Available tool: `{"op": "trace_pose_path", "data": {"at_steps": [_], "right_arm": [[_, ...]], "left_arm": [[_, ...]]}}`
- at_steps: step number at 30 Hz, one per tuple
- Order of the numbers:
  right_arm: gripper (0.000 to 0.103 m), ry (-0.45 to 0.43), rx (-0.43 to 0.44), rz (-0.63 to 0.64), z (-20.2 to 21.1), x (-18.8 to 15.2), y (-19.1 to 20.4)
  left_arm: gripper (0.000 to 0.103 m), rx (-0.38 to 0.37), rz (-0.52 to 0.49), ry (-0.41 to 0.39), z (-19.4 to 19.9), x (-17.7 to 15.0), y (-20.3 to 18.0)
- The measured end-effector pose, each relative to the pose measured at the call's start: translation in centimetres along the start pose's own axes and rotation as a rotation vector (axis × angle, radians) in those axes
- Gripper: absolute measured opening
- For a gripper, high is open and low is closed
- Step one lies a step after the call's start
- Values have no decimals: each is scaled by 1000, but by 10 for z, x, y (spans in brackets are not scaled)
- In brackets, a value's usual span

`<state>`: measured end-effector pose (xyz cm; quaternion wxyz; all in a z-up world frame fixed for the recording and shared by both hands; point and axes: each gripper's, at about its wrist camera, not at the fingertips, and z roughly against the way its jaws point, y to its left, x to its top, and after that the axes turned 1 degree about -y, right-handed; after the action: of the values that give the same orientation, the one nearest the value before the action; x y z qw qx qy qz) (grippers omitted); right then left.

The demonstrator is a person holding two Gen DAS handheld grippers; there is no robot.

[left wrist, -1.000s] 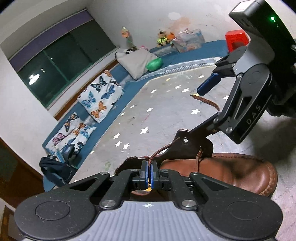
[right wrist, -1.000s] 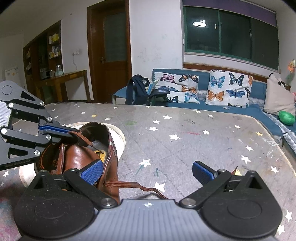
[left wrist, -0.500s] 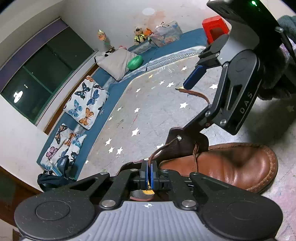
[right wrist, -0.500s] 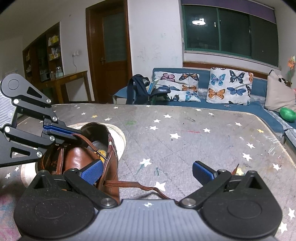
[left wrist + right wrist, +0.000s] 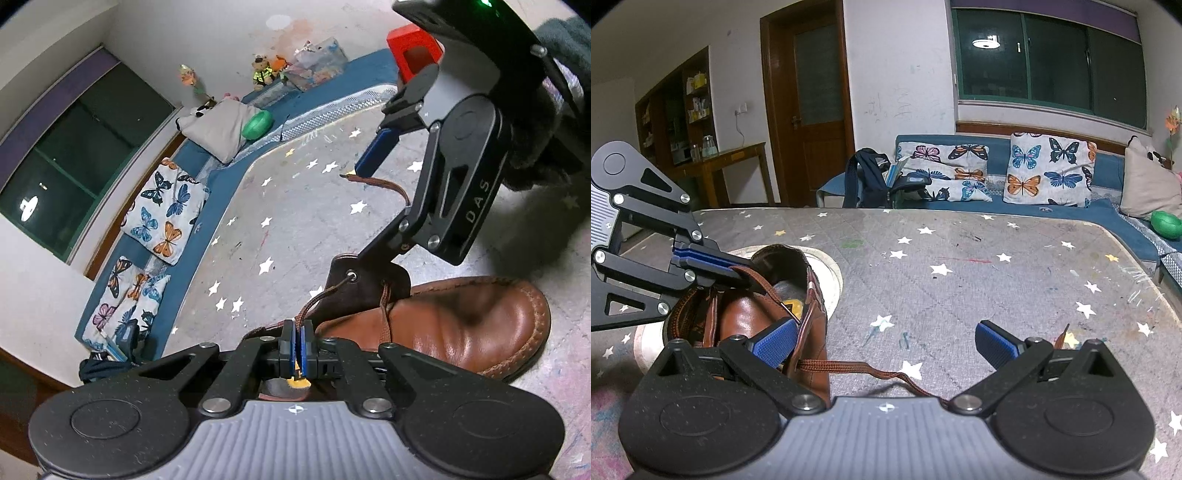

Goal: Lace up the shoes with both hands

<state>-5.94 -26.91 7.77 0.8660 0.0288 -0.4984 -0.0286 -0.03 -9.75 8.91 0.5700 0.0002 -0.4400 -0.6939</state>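
A brown leather shoe (image 5: 454, 325) (image 5: 746, 317) lies on the star-patterned table, toe to the right in the left wrist view. My left gripper (image 5: 297, 347) (image 5: 738, 271) is shut on a brown lace (image 5: 317, 299) that runs up to an eyelet in the shoe's dark flap. My right gripper (image 5: 884, 341) (image 5: 354, 218) stands open beside the shoe, its left fingertip (image 5: 775, 343) against the shoe's side. The other lace end (image 5: 868, 369) leaves a side eyelet and trails across the table between the open fingers, untouched.
A round white mat (image 5: 827, 266) lies under the shoe on the grey table cover (image 5: 960, 280). A blue sofa with butterfly cushions (image 5: 1045, 170) and a dark backpack (image 5: 868, 177) stand behind the table. A dark fuzzy sleeve (image 5: 561, 48) holds the right gripper.
My left gripper has rolled about its own line, so its view of the room and shoe has tilted. It keeps its hold on the lace. The right gripper has stayed put, still open.
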Motion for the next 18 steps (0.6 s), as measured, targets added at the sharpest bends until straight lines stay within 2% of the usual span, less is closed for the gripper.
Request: {"op": "trace_pose_path", "data": {"at_steps": [18], "right_arm": [[103,-1,3,-6,0,-1,0]], "left_arm": [[4,8,4,11,-4,5,-2]]}}
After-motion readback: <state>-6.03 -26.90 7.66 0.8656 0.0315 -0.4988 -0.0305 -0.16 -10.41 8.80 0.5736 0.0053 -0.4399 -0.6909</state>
